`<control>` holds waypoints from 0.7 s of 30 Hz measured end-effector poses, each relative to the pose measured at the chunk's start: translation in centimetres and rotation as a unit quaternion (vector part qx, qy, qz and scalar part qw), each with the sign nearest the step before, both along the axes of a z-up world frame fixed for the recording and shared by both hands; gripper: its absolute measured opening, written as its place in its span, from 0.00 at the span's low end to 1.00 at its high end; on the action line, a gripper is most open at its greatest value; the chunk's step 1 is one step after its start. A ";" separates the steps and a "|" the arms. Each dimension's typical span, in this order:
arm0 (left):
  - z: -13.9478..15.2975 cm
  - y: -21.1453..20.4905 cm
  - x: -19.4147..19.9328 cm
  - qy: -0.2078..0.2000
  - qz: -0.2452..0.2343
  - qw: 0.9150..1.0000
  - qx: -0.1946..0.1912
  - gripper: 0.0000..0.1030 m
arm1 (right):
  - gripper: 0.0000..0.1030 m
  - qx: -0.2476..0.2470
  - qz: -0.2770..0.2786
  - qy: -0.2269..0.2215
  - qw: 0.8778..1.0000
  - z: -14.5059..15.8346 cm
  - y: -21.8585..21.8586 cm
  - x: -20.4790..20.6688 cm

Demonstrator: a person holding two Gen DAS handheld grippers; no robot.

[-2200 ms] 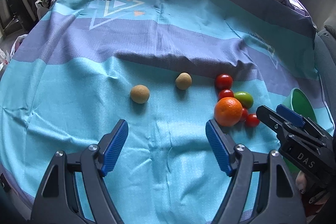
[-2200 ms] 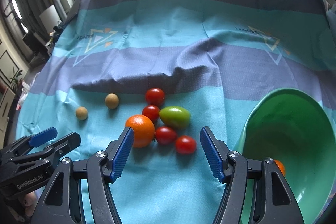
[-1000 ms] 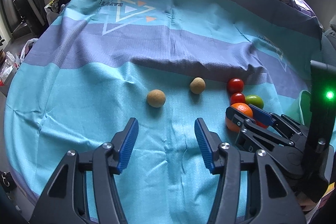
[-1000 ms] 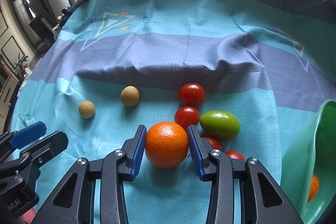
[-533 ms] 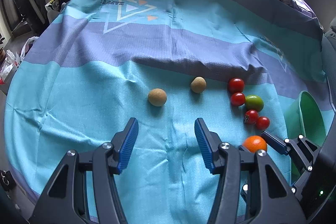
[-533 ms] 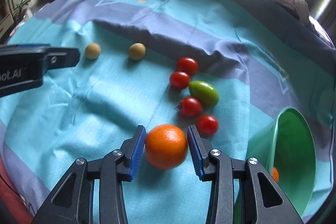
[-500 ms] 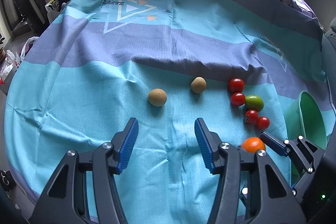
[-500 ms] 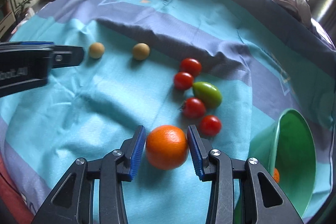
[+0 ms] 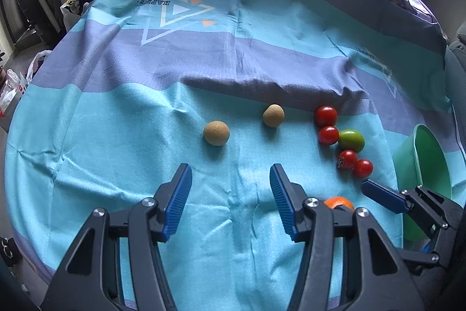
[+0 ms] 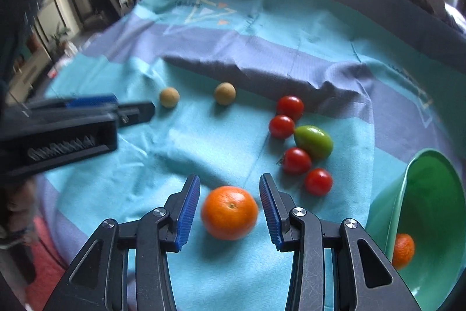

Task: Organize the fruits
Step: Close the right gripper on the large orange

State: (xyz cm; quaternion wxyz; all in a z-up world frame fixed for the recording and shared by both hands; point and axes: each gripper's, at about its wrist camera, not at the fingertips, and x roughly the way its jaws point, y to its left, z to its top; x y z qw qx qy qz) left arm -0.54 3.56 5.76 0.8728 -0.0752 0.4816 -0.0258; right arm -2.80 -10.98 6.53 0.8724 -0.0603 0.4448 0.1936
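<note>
Orange fruit, the orange [image 10: 229, 212], is sitting between the right tongs [image 10: 230, 209], clamped and lifted over the cloth [image 10: 204, 142]. The left tongs [image 9: 230, 201] are hanging apart with nothing in them. The round orange could be slipping out and rolling away before reaching the green bowl [image 10: 437, 194].

Your left wrist camera looks down and forward along the left tool [image 9: 230, 200] at the striped cloth [image 9: 116, 121], fruit in the right half of frame, the right tool [image 9: 387, 200] entering at lower right. Your right wrist camera looks down the same way, closer to the fruit, the green bowl [image 10: 419, 194] at lower right, the left tool [image 10: 87, 112] blurred at left edge. Both views share the two tan balls [image 9: 216, 132], the tomato cluster [image 9: 340, 136] and the bowl.
</note>
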 end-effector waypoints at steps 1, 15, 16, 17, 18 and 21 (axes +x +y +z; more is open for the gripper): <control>0.0 -0.1 0.0 0.000 -0.002 1.000 -0.001 0.53 | 0.40 0.024 -0.003 0.002 1.000 0.4 -0.6 0.1; -1.0 -5.8 -1.7 0.009 -0.105 0.994 -0.003 0.55 | 0.42 0.225 -0.104 0.111 0.962 -0.8 -5.4 2.3; -1.2 -6.3 -1.9 0.010 -0.113 0.994 -0.001 0.55 | 0.42 0.223 -0.106 0.117 0.962 -1.1 -5.2 2.4; -1.4 -6.9 -2.1 0.012 -0.120 0.993 0.000 0.55 | 0.42 0.219 -0.109 0.121 0.962 -1.3 -5.2 2.5; -1.7 -7.4 -2.2 0.016 -0.125 0.992 -0.004 0.55 | 0.42 0.213 -0.113 0.124 0.962 -1.5 -5.1 2.6; -1.9 -8.1 -2.6 0.012 -0.135 0.990 -0.025 0.55 | 0.42 0.200 -0.117 0.137 0.963 -2.3 -4.9 2.8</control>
